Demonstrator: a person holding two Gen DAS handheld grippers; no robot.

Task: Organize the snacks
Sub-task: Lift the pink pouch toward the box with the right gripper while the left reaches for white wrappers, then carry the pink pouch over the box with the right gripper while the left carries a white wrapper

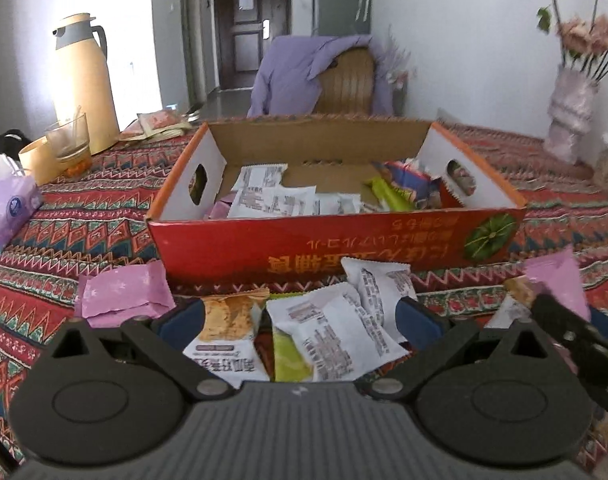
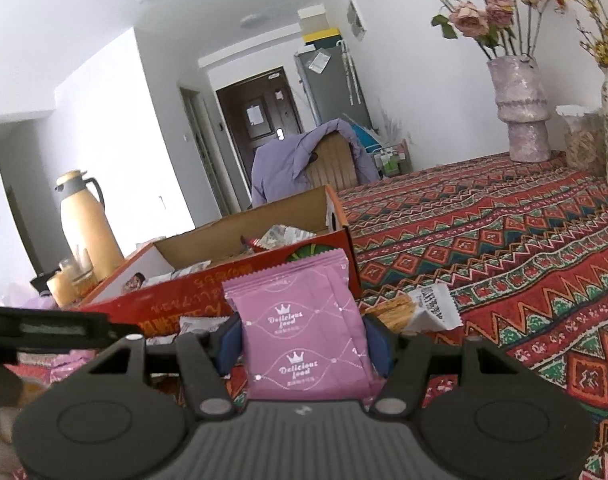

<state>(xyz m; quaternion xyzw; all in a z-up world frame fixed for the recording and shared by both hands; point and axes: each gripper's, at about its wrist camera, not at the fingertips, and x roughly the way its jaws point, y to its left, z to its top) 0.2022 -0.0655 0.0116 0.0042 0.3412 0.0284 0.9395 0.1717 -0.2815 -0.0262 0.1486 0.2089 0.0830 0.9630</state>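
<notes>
Right gripper [image 2: 304,344] clamps the pink packet [image 2: 304,332] upright; lift clear of the near wall of the box [image 2: 207,280] before release; left gripper [image 1: 299,320] gapes over loose packets.

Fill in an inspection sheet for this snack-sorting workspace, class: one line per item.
Surface: patterned tablecloth.
Job's things: open red box part-filled with snacks; loose packets lie before it.
Clutter: flask, glass cup, tissue pack, vase.
Grippers: left gripper open above loose packets; right gripper shut on a pink packet.
Cables: nothing seen.
Surroundings: chair draped with a purple jacket, dark door.
</notes>
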